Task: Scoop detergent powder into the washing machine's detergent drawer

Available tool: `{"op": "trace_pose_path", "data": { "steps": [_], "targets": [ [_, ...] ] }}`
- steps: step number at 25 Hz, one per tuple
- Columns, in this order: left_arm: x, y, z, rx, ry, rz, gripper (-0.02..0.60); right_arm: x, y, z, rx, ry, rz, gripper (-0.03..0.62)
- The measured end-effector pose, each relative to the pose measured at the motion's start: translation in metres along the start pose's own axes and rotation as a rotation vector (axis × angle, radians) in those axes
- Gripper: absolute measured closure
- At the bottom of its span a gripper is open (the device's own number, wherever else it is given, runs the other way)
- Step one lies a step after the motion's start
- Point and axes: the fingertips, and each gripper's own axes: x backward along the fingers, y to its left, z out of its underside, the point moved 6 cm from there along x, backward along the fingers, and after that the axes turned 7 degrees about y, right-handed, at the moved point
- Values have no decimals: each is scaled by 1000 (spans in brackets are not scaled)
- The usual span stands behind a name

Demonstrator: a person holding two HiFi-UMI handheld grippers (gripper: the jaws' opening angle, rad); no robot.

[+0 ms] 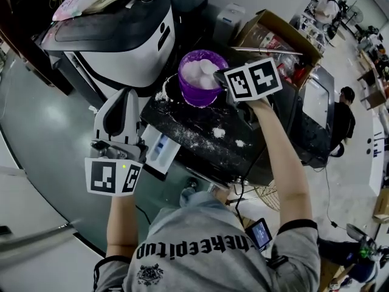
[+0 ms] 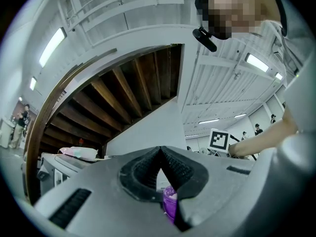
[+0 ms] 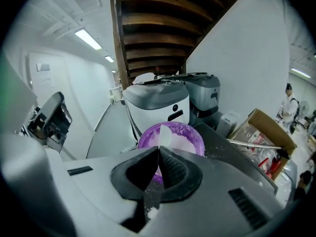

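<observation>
A purple bowl of white detergent powder stands on a black top, right in front of the washing machine. My right gripper reaches over the bowl's right rim and is shut on the thin handle of a white scoop, whose blade is in the powder. Down at the left my left gripper is shut with nothing in it and points up toward the machine. Through the gap under its jaws a bit of the bowl shows. A white drawer sticks out just right of it.
Spilled powder lies across the black top. An open cardboard box with clutter stands right of the bowl, and a second grey machine is behind. People stand far off at the right.
</observation>
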Motion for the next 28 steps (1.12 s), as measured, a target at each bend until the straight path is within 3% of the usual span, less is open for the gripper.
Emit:
{"op": "trace_pose_path", "data": {
  "steps": [6,14,24,28],
  "targets": [
    [-7,2,6,-9,7,-9,578,-29,-14,-10,-49,157,-74,588],
    [-18,3,13,-30,13,-15,578,-59,-23,-18,-35,309,-74,588],
    [-25,4,22,-45,30,-18,578,-88,-24,-25,30,419,-35,588],
    [-24,6,23,-44,32,-28,578,-92,-20,-27,23,424,-69,588]
  ]
}}
